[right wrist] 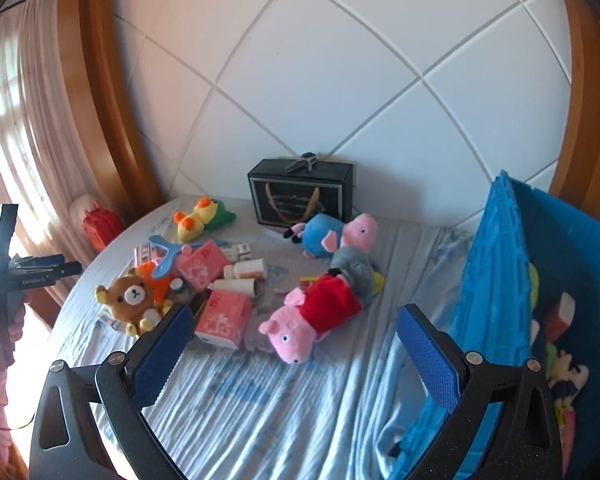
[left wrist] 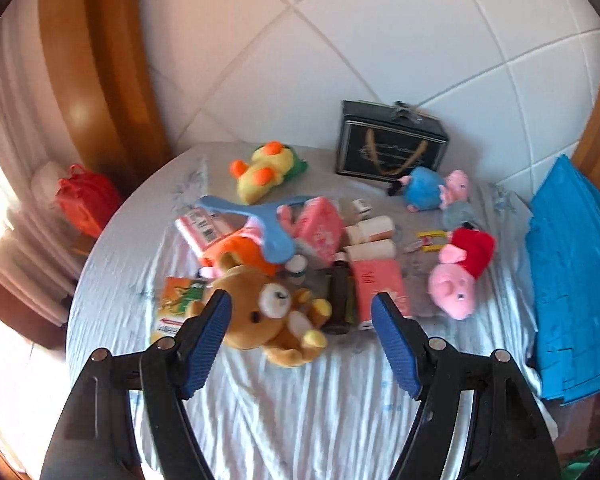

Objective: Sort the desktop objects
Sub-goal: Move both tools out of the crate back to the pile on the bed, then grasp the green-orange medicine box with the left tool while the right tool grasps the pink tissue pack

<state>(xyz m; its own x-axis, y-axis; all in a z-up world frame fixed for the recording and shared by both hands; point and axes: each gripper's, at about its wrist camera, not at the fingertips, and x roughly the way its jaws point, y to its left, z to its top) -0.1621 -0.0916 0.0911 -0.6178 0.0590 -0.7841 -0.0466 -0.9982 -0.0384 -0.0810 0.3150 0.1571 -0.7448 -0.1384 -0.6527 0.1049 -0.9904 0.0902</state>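
A pile of objects lies on a table under a pale blue cloth. My left gripper is open and empty, its jaws framing a brown teddy bear from above. My right gripper is open and empty, above a pink pig plush in a red dress. The bear also shows in the right wrist view. A blue pig plush, a yellow duck plush, pink tissue packs, a blue hanger-shaped tool and small bottles lie around.
A blue bin stands at the table's right edge with toys inside. A black gift box stands at the back against the white tiled wall. A red bag sits beyond the left edge. The left gripper shows in the right wrist view.
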